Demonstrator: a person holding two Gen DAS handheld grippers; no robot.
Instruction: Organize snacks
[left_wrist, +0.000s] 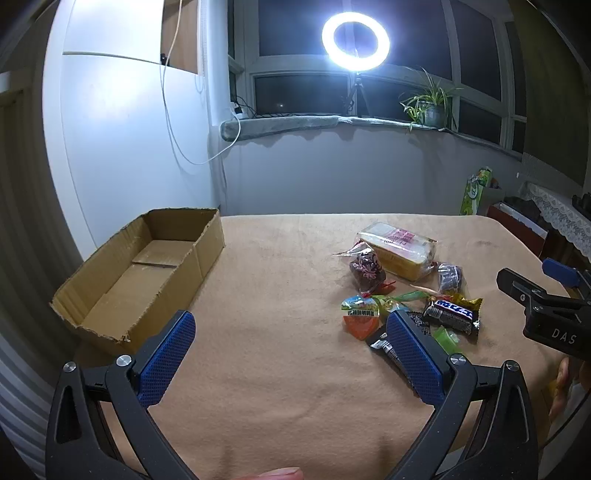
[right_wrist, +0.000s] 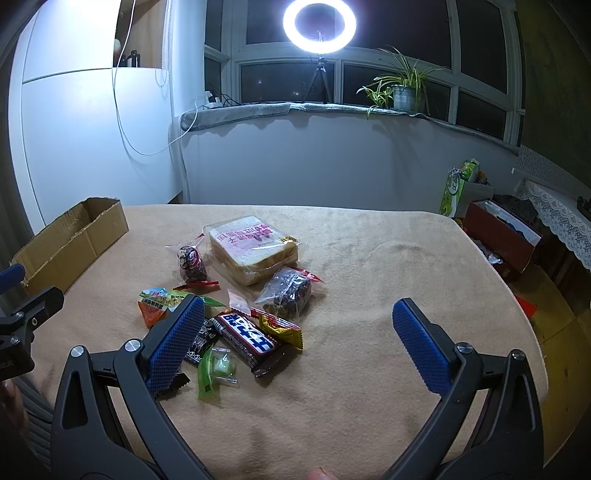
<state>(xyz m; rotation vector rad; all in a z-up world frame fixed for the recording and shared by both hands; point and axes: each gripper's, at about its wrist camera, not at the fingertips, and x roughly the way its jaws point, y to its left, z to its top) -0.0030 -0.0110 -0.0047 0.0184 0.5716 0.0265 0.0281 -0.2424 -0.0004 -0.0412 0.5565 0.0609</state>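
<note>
Several wrapped snacks lie in a loose pile on the tan tablecloth (left_wrist: 277, 266). Among them are a bag of sliced bread (left_wrist: 397, 249) (right_wrist: 253, 247), a dark chocolate bar (left_wrist: 452, 314) (right_wrist: 249, 341), a small green candy (right_wrist: 218, 369) and an orange triangular packet (left_wrist: 360, 317) (right_wrist: 155, 306). An empty cardboard box (left_wrist: 144, 273) (right_wrist: 70, 240) stands at the table's left. My left gripper (left_wrist: 291, 321) hangs open above bare cloth between box and pile. My right gripper (right_wrist: 299, 314) is open too, its left finger over the pile's near edge, and nothing sits between either pair of pads.
A ring light (left_wrist: 355, 40) on a tripod and a potted plant (right_wrist: 404, 92) stand on the windowsill behind the table. Boxes and clutter (right_wrist: 498, 229) sit on the floor past the table's right edge. A white cabinet (left_wrist: 129, 140) stands behind the cardboard box.
</note>
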